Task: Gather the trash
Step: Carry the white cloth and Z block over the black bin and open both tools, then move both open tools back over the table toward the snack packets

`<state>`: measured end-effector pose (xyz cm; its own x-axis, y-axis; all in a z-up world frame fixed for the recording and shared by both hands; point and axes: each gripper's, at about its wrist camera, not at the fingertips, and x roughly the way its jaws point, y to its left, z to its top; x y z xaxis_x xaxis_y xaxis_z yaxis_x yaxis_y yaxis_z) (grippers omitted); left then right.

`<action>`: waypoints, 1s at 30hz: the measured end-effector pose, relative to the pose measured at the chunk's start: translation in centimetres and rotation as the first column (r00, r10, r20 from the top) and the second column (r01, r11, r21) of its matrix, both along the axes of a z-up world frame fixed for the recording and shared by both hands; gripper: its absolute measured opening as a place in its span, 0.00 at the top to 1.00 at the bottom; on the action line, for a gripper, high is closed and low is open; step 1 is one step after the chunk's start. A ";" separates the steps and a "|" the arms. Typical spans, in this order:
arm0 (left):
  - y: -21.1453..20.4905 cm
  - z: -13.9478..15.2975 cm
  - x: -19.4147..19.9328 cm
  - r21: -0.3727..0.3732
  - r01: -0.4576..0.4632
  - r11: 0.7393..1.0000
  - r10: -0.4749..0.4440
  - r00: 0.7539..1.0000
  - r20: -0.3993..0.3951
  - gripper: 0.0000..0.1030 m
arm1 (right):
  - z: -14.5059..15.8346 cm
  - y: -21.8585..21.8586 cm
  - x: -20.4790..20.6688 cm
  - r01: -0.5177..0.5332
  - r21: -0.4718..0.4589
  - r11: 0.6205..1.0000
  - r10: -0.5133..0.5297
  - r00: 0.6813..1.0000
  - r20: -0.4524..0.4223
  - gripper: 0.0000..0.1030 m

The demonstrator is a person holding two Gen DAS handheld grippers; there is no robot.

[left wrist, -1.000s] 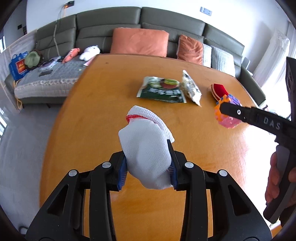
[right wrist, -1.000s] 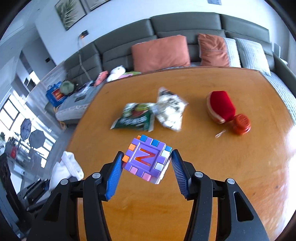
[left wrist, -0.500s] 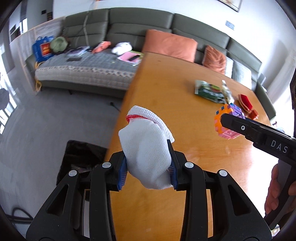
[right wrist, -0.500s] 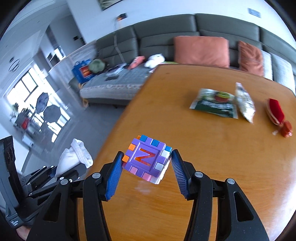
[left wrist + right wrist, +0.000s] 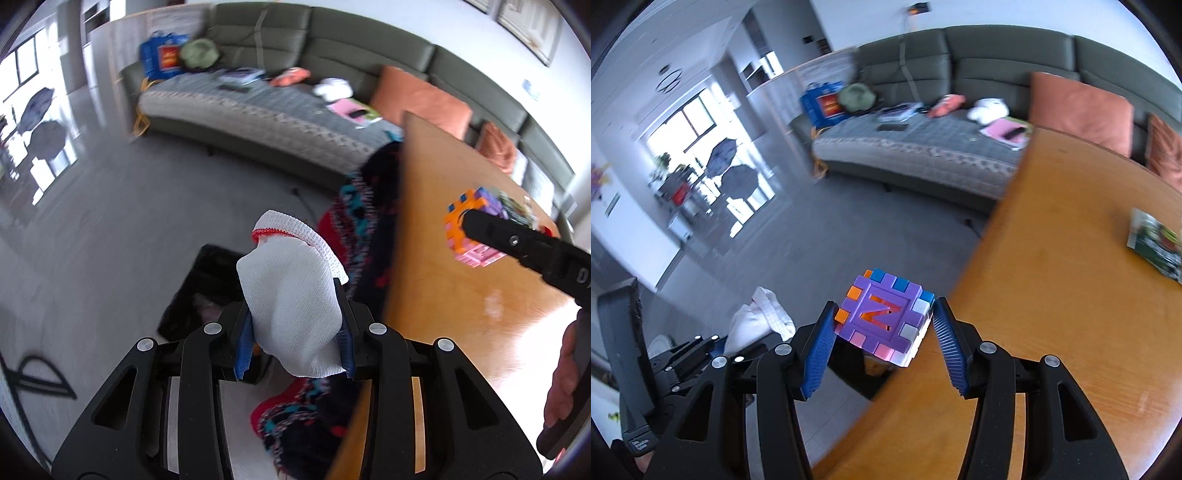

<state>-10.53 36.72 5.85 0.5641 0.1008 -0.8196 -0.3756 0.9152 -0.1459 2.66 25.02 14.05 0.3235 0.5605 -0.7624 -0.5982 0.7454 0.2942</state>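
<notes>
Your left tool (image 5: 293,341) clamps a white mesh sock (image 5: 290,302), cuff up and long axis upright, over the floor above the black bin (image 5: 207,284), seemingly ready to drop, while your right tool (image 5: 882,343) grips the puzzle cube (image 5: 884,317) at the desk (image 5: 1052,295) edge.

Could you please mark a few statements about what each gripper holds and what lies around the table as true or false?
1. The left gripper grips a white knitted glove with a red-trimmed cuff. True.
2. The right gripper is empty. False: it holds a purple plastic puzzle cube.
3. A green snack packet lies on the orange wooden table. True.
4. The black bin bag sits on the table. False: it is on the floor.
</notes>
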 end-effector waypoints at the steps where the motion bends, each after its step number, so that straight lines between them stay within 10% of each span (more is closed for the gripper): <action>1: 0.9 -0.3 -0.4 0.000 -0.021 1.000 0.021 1.000 -0.009 0.65 | -0.1 1.2 -0.1 -0.018 -0.002 1.000 0.018 1.000 -0.001 0.47; 8: 5.7 -1.3 -1.4 0.019 -0.109 0.994 0.110 0.993 -0.045 0.63 | -0.4 8.4 0.4 -0.115 0.000 0.993 0.115 0.993 -0.005 0.44; 12: 8.2 -1.1 -0.8 0.056 -0.179 0.982 0.183 0.981 -0.069 0.05 | -0.2 11.7 1.1 -0.140 -0.033 0.990 0.140 0.990 0.015 0.34; 30: 9.0 -0.3 -1.2 0.051 -0.223 0.973 0.225 0.974 -0.028 0.05 | 0.9 11.0 1.2 -0.144 -0.024 0.989 0.145 0.989 0.040 0.33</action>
<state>-11.74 45.73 5.53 0.4951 0.2603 -0.8289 -0.5758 0.8128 -0.0886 3.84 36.03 14.94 0.2719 0.5881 -0.7617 -0.7118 0.6556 0.2521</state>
